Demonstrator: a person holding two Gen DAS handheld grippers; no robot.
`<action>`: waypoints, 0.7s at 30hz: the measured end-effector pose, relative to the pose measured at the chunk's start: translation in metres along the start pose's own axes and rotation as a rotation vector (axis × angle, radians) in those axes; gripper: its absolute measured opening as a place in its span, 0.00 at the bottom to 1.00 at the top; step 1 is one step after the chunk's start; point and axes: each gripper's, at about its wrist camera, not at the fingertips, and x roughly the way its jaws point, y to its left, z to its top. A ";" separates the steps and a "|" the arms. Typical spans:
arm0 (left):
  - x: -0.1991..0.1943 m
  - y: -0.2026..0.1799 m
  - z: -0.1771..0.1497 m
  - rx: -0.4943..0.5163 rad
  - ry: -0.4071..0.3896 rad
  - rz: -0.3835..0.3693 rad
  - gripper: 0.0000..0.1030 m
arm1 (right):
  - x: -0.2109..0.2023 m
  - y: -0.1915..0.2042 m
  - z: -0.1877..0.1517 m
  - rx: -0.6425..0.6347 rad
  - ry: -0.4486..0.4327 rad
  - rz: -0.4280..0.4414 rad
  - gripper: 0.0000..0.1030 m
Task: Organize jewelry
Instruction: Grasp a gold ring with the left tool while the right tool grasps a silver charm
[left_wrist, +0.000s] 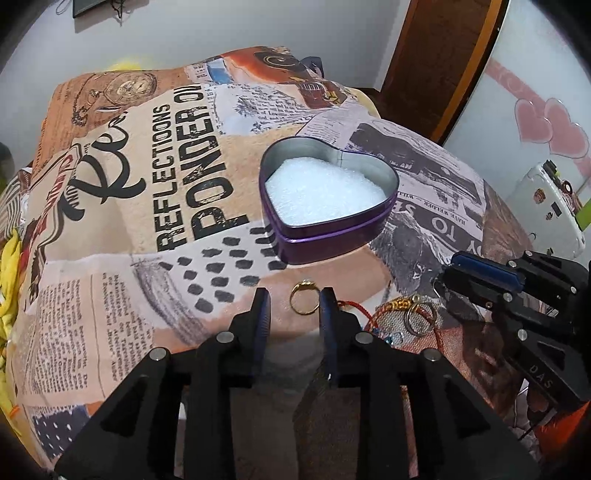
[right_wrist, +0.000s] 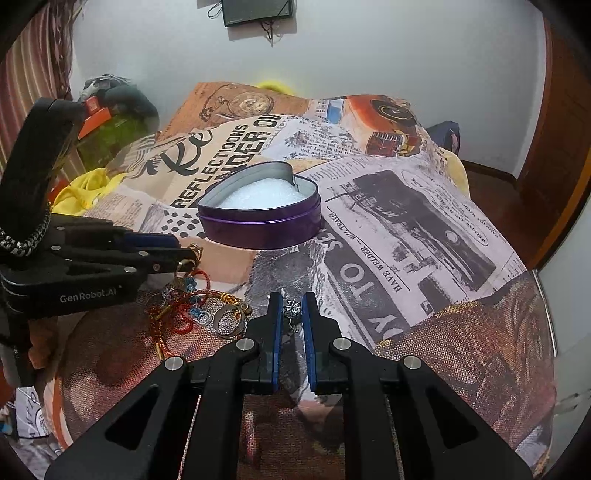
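A purple heart-shaped tin (left_wrist: 332, 236) (right_wrist: 258, 229) with white foam inside stands open on a printed blanket. A gold ring (left_wrist: 303, 298) lies between the fingertips of my left gripper (left_wrist: 295, 299), whose jaws stand apart around it. My right gripper (right_wrist: 292, 308) is part open around a small silver star-shaped piece (right_wrist: 292, 309); I cannot tell whether the pads touch it. A tangle of red cord, gold rings and blue beads (right_wrist: 195, 306) (left_wrist: 406, 314) lies between the two grippers.
The blanket (left_wrist: 147, 184) covers a rounded surface that drops off at all sides. A white case (left_wrist: 546, 206) stands at the right, a green bag (right_wrist: 110, 136) and yellow cloth (right_wrist: 85, 192) at the left. A wall is behind.
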 end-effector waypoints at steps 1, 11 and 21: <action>0.001 -0.001 0.001 0.001 0.001 -0.004 0.26 | 0.000 0.000 0.000 0.000 -0.001 0.002 0.09; 0.007 -0.005 0.003 -0.005 0.009 0.004 0.24 | -0.001 -0.004 0.002 0.009 -0.007 0.012 0.09; 0.001 -0.007 0.001 0.005 -0.004 0.023 0.17 | -0.013 -0.004 0.009 0.009 -0.035 0.005 0.09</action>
